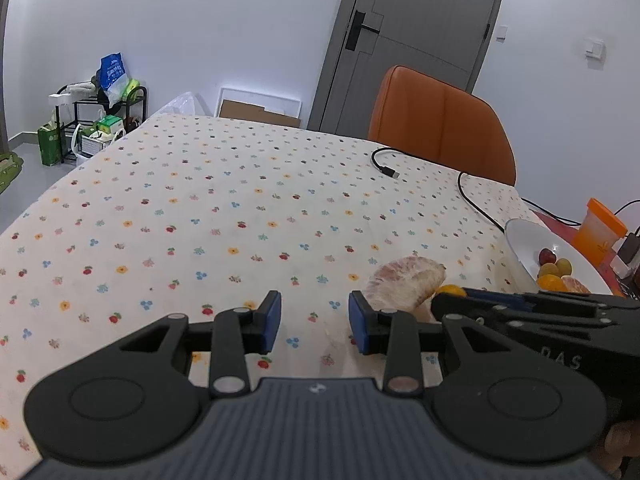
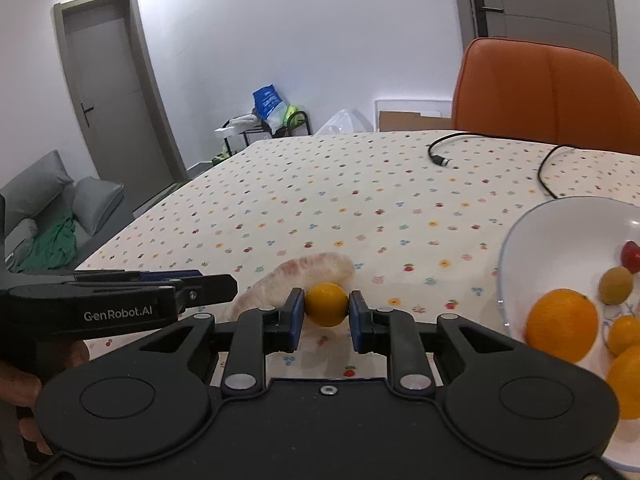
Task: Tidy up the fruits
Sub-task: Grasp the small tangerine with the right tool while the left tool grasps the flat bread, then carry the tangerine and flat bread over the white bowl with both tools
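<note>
Our right claw (image 2: pixel 327 314) pinches a small orange fruit (image 2: pixel 326 305) between its two blue pads, one pad on each side at the widest part. We cannot tell if the fruit rests on the surface (image 2: pixel 360 208) or is already lifted. Our left claw (image 1: pixel 315 322) is spread and holds nothing; it hangs over the flowered cloth just beside the right one.

We judge the small fruit to be light, round and firm, with a smooth skin, so it can roll out if the pads sit off its middle. The present hold at the middle looks good to us.

Just behind it lies a peeled pomelo piece (image 2: pixel 308 276), pale pink. We think it is soft and easy to tear, better taken gently across its thick part.

The white bowl (image 2: pixel 532 240) stands near on the right, already with a bigger orange (image 2: pixel 562 326), a green grape (image 2: pixel 616 285) and a red one (image 2: pixel 632 256). A black cable (image 2: pixel 544 168) lies farther back, well apart, before the orange chair (image 2: pixel 540 92). Nothing stands between the fruit and the bowl, only its raised rim.
</note>
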{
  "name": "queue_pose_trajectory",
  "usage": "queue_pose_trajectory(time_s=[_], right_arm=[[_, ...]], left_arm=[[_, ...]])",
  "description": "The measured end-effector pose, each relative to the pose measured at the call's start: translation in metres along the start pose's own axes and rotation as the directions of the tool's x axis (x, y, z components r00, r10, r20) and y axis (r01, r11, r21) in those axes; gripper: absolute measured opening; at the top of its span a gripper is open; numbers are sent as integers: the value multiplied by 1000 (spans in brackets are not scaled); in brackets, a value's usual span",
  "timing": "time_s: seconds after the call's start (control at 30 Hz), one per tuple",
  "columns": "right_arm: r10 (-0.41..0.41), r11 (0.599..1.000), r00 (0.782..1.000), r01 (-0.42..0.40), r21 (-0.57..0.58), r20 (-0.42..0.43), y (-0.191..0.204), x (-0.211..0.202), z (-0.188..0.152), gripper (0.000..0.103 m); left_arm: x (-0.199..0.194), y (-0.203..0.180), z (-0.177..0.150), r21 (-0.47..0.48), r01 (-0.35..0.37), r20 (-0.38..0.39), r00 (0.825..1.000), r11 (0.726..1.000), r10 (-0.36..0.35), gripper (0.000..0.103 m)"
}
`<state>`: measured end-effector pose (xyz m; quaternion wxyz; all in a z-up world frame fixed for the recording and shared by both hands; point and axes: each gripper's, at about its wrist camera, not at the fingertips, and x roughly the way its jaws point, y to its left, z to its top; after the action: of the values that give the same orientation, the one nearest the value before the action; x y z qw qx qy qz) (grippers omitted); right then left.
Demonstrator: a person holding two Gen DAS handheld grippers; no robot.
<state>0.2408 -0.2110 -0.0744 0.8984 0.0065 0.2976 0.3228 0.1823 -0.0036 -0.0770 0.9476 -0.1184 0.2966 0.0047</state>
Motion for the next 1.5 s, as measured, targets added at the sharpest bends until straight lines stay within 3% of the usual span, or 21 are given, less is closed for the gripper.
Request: queue_pose_trajectory(time_s=[0.5, 0.63, 0.8, 1.03, 1.27, 1.5], right_arm=[[-43, 997, 998, 40, 64, 48, -23, -33, -4, 22], [-66, 995, 995, 60, 83, 74, -31, -47, -1, 22], [-104, 991, 990, 95, 97, 98, -42, -64, 0, 22], [-131, 985, 985, 117, 124, 115, -52, -76, -4, 22], [-143, 984, 981, 127, 126, 129, -56, -85, -6, 22], [-166, 978, 975, 143, 150, 149, -67, -94, -6, 22]], left_arm=[[12, -31, 4, 49, 46, -5, 999, 998, -46, 39], [26, -47, 0, 93, 67, -37, 997, 993, -64, 39], [33, -60, -3, 154, 46, -25, 999, 987, -43, 41], [22, -66, 3, 143, 58, 9, 998, 988, -60, 17], [17, -76, 5, 146, 87, 8, 996, 985, -89, 15], [4, -90, 15, 170, 109, 62, 991, 979, -121, 15]])
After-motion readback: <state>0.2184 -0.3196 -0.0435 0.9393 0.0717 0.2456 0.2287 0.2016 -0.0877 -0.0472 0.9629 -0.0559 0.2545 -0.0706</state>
